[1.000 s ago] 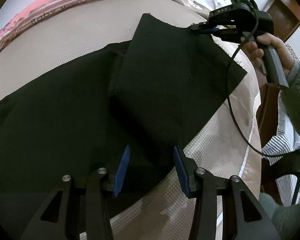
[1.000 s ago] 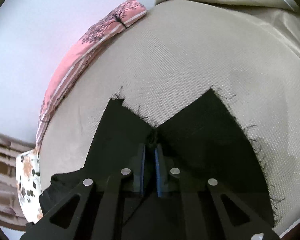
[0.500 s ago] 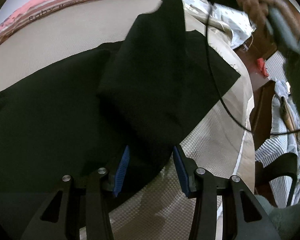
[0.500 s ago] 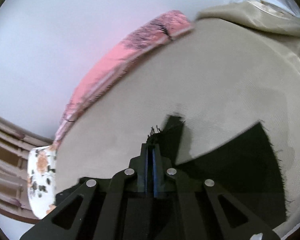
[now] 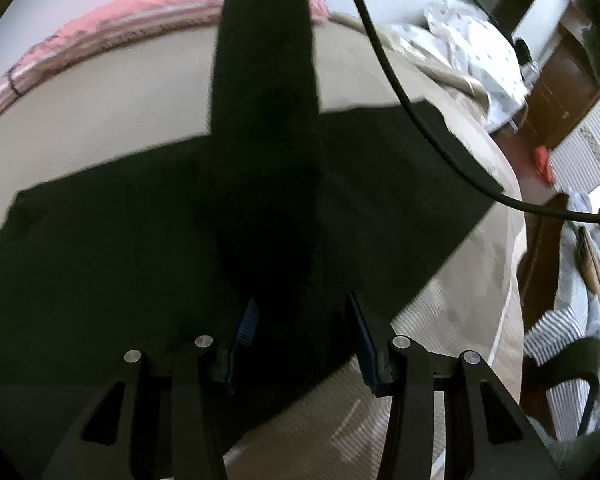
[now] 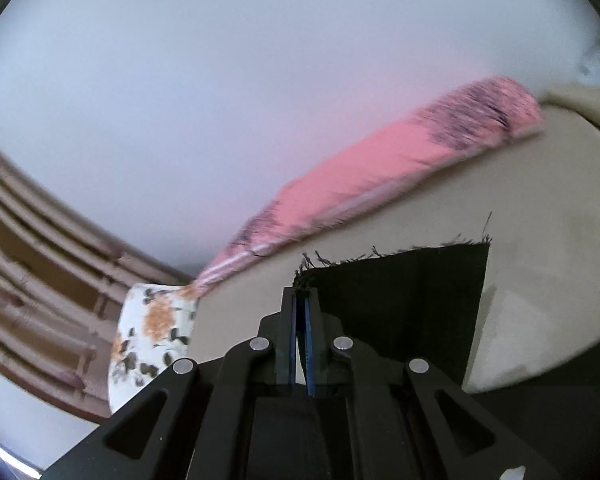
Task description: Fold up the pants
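Note:
Black pants (image 5: 140, 240) lie spread on a beige bed (image 5: 100, 120). One pant leg (image 5: 264, 80) is lifted high above the bed and hangs down as a dark strip through the middle of the left wrist view. My left gripper (image 5: 300, 324) is open, low over the near edge of the pants, with cloth between its blue pads. My right gripper (image 6: 300, 300) is shut on the frayed hem corner of the pant leg (image 6: 400, 300) and holds it up in the air.
A pink blanket (image 5: 100, 40) lies along the far edge of the bed by the wall. A floral pillow (image 6: 148, 328) sits at the bed's left end. Rumpled white bedding (image 5: 472, 48) lies at the far right. The right gripper's cable (image 5: 420, 120) crosses above the pants.
My right gripper has lifted the pant leg hem from the bed and swung it up and over to the left. The left gripper has stayed open over the pants.

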The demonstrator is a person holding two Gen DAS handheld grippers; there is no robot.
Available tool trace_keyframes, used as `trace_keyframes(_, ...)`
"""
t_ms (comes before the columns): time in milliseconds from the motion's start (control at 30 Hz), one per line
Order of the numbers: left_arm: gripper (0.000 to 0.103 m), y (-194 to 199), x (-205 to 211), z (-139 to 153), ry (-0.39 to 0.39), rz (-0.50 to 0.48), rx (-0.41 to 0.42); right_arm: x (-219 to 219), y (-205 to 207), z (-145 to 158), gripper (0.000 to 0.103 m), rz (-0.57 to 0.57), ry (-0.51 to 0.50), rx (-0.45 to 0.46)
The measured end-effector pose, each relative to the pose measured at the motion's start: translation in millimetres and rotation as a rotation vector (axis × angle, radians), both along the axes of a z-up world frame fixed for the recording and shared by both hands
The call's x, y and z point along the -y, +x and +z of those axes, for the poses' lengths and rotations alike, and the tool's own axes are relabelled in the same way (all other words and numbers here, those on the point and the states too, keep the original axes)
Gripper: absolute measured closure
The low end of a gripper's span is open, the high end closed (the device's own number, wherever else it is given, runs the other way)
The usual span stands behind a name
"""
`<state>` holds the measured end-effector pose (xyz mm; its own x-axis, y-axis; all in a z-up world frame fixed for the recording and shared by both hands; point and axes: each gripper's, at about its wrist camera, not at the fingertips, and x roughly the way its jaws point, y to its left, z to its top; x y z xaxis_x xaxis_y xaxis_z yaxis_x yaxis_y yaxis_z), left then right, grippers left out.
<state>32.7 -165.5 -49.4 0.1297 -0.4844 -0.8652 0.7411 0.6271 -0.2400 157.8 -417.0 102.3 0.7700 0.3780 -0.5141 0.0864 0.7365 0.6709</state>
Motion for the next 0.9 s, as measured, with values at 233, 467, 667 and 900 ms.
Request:
trace_keyframes(233,0.057,11.0,-7.7,6.4,-0.031,0.030,0.032,1.5,-20.7,25.1,0.099,-0.022,-0.004,0.085)
trace_keyframes(467,0.057,-2.4,9.5,-9.7,0.034,-0.040,0.071,93.2,-109.4,-36.8,0.099,-0.298,0.002,-0.063)
trace_keyframes(667,0.057,-9.0,19.3,-13.0,0.053,-0.120,0.105,147.2,-207.2,-117.2,0.099,-0.535,0.036,-0.248)
trace_keyframes(900,0.054,-17.4,22.8,-21.8,0.095,-0.195,0.095,144.4,-273.0,-202.9,0.099,-0.621,0.002,-0.464)
